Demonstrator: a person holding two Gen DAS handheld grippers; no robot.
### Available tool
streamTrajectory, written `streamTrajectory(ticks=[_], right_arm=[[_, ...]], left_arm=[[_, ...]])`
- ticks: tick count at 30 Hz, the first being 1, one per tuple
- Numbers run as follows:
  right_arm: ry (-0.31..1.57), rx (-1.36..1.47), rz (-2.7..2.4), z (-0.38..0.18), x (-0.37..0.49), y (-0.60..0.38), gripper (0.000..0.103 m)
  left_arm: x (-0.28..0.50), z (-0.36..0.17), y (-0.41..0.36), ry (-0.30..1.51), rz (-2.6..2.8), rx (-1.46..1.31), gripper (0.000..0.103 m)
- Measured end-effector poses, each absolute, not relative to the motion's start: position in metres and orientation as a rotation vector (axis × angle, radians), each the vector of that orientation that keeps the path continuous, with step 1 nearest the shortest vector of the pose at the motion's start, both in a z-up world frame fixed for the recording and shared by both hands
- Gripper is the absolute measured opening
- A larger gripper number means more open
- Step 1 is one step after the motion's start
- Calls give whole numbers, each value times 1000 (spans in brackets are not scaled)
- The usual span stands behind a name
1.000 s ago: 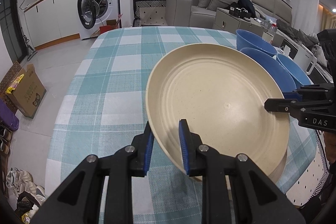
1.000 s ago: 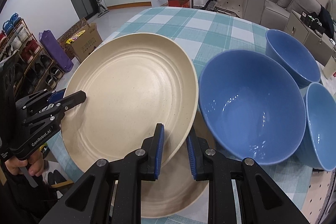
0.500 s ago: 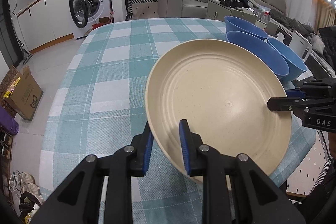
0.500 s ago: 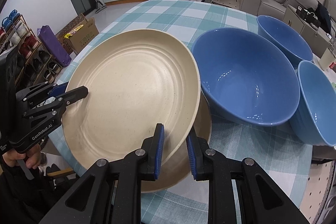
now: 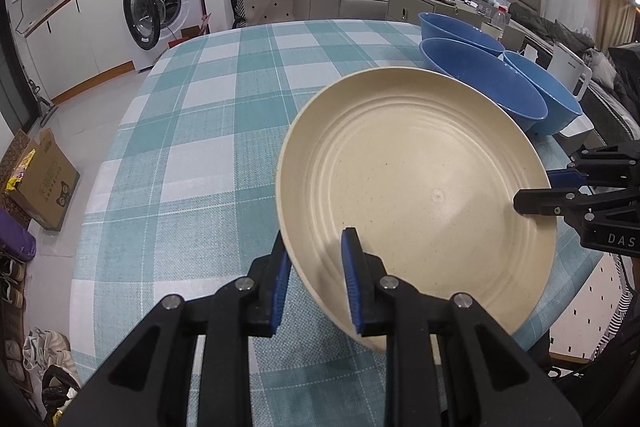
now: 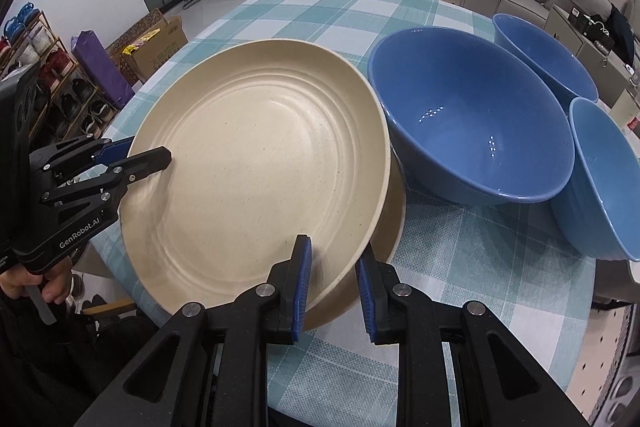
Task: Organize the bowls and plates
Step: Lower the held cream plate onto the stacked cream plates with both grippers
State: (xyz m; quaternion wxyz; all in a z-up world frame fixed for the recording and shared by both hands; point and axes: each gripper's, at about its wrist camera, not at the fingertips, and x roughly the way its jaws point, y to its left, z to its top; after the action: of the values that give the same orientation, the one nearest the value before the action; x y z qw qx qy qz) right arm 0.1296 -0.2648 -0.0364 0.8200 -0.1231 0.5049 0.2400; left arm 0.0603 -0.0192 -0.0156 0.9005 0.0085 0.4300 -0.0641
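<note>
Lowered since earlier frames: cream plate (image 6: 256, 183), now close over second cream plate (image 6: 390, 227) beneath it, lower centre of right view; left gripper (image 5: 316, 279) clamped on plate rim, lower centre of left view; right gripper (image 6: 332, 283) clamped on opposite rim; three blue bowls (image 6: 472, 115) clustered right of plates, upper right; all on teal-checked tablecloth (image 5: 208, 131); washing machine (image 5: 160, 7) upper left.

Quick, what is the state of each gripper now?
Left gripper: shut on the beige plate rim.
Right gripper: shut on the same plate's opposite rim.
</note>
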Motion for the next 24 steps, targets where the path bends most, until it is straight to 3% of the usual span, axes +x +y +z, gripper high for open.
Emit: streamTrajectory(ticks=[24], right_arm=[[1096, -356, 459, -43, 139, -260, 26]], left_arm=[[71, -27, -33, 912, -139, 78, 27]])
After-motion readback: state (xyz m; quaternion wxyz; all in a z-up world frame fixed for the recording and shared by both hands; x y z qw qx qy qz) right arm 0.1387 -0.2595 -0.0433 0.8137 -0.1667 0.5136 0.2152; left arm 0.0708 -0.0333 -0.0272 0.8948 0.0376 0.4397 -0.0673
